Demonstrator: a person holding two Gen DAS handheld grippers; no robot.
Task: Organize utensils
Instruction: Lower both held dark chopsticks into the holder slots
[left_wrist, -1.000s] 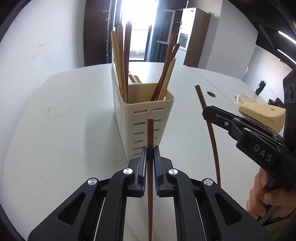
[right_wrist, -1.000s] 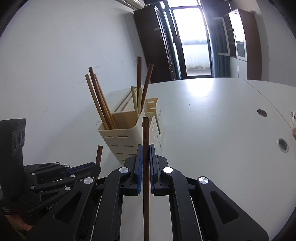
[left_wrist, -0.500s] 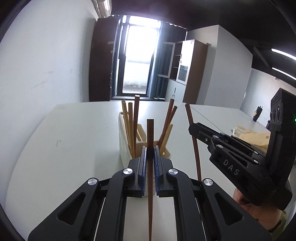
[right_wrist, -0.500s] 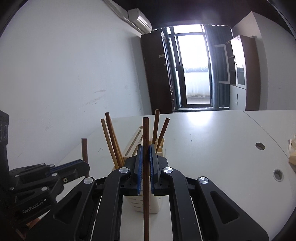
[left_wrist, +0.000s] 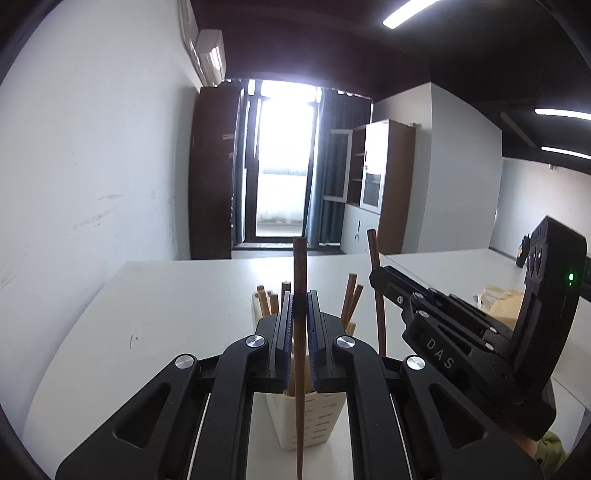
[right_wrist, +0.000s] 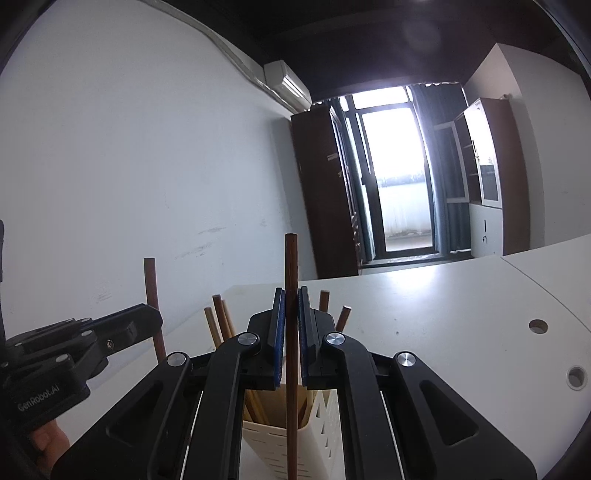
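Left chopstick (left_wrist: 300, 280): slim, dark brown, round-sectioned wooden stick, smooth, flat-cut at the top; it stands nearly upright and runs down the middle of the left wrist view, in front of the caddy.
Right chopstick (right_wrist: 291, 288): same dark wood and round section, upright, its lower length passing in front of the caddy wall.
Left gripper (left_wrist: 300, 325): black moulded plastic arms with silver screw heads; blue ribbed pads pressed together on the left chopstick, pinching it partway up its length.
Right gripper (right_wrist: 291, 325): same build, blue ribbed pads clamped onto the right chopstick; seen from the left wrist view it carries the letters "DAS" and a green lamp on its housing.
Caddy (left_wrist: 321, 421): cream plastic holder, box-shaped with slotted walls, standing on the table just beyond both grippers.
Stored chopsticks (left_wrist: 351, 299): several wooden sticks, some dark brown and some pale, leaning at different angles in the caddy with their tops above the rim.
Table (right_wrist: 424, 306): white, smooth, matt, with two round cable holes near its right side.
Paper bag (left_wrist: 502, 299): tan, crumpled, lying on the table well apart from the caddy.
Room: white wall, dark wood cabinet (right_wrist: 325, 192), bright glass door.
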